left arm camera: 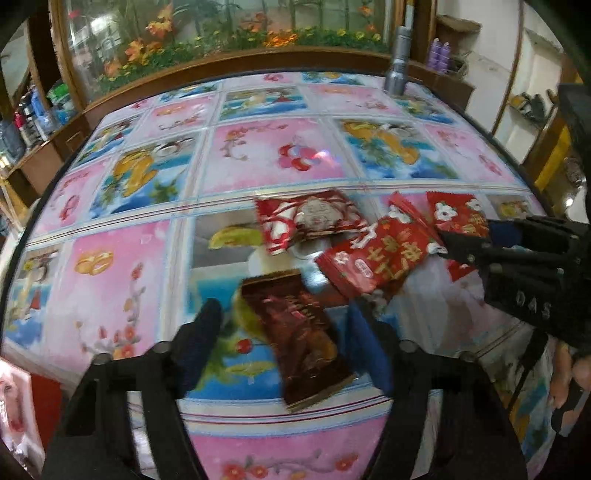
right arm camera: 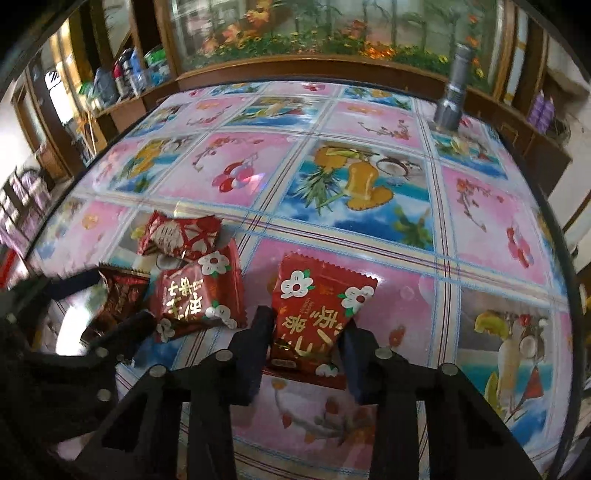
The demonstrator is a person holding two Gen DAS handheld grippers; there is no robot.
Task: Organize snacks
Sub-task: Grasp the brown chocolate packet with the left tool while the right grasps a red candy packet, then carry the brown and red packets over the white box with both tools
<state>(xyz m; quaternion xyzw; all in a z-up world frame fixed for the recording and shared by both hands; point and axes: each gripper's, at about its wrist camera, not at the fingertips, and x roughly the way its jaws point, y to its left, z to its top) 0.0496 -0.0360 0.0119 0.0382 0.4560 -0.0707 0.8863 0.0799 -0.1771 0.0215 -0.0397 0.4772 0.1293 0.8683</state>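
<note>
Several snack packets lie on the table. In the left wrist view my left gripper (left arm camera: 284, 325) is open around a dark brown packet (left arm camera: 299, 336) that lies between its fingers. Beyond it lie a red-and-white packet (left arm camera: 310, 221) and a red flower packet (left arm camera: 373, 258). My right gripper (left arm camera: 461, 240) comes in from the right at another red flower packet (left arm camera: 454, 214). In the right wrist view my right gripper (right arm camera: 306, 332) straddles that red flower packet (right arm camera: 317, 314), jaws close to its sides. The other red flower packet (right arm camera: 199, 299), the red-and-white packet (right arm camera: 181, 232) and the brown packet (right arm camera: 122, 295) lie to the left.
The table has a glossy pink and blue fruit-print cloth (left arm camera: 258, 155). A silver metal cylinder (left arm camera: 397, 70) stands at the far right edge, also in the right wrist view (right arm camera: 452, 96). A flower-filled glass cabinet (left arm camera: 221, 33) stands behind the table. Shelves with bottles stand at the left (right arm camera: 122, 77).
</note>
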